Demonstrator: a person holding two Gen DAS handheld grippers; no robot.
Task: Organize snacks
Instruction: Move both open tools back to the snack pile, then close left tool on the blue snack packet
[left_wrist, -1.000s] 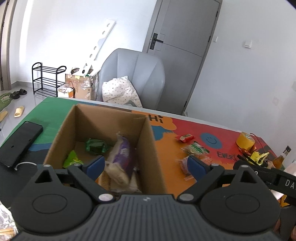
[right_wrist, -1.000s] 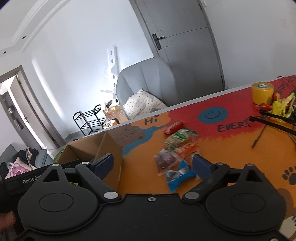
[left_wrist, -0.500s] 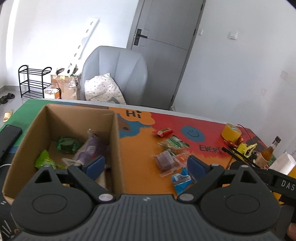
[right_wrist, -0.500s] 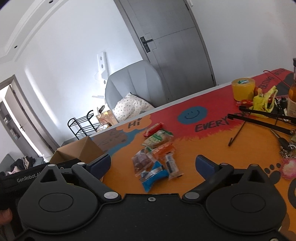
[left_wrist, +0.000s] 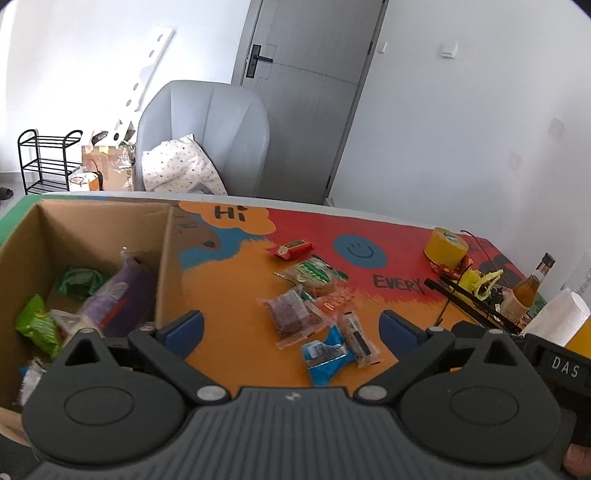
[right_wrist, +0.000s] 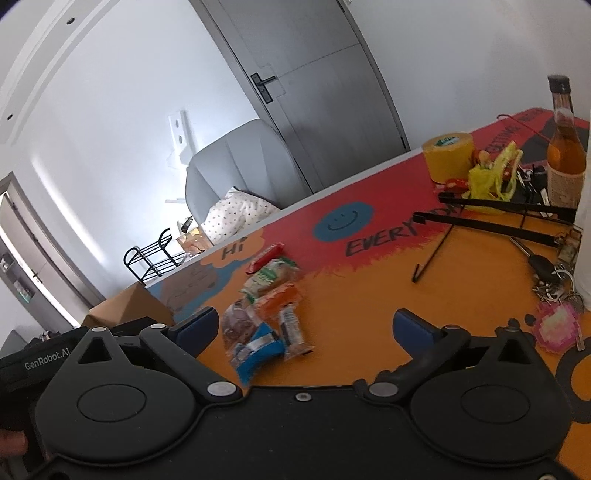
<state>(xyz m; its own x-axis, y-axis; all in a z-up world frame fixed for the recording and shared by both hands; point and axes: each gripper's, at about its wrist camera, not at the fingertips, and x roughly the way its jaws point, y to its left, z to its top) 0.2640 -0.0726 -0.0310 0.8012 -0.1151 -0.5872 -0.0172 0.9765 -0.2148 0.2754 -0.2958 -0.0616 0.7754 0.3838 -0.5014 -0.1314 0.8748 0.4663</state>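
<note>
Both jaws just opened wide, holding nothing.

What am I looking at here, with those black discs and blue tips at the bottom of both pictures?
They are hand-held grippers, one in each of a person's hands, each with a fisheye camera looking along its two blue-tipped fingers. One picture comes from the left gripper, the other from the right gripper. Both have just been opening wider and hold nothing. Ahead on the colourful table lies a small pile of snack packets, among them a blue packet and a red bar. To the left stands a cardboard box that already contains some snacks. A yellow tape roll and a bottle stand farther right.
</note>
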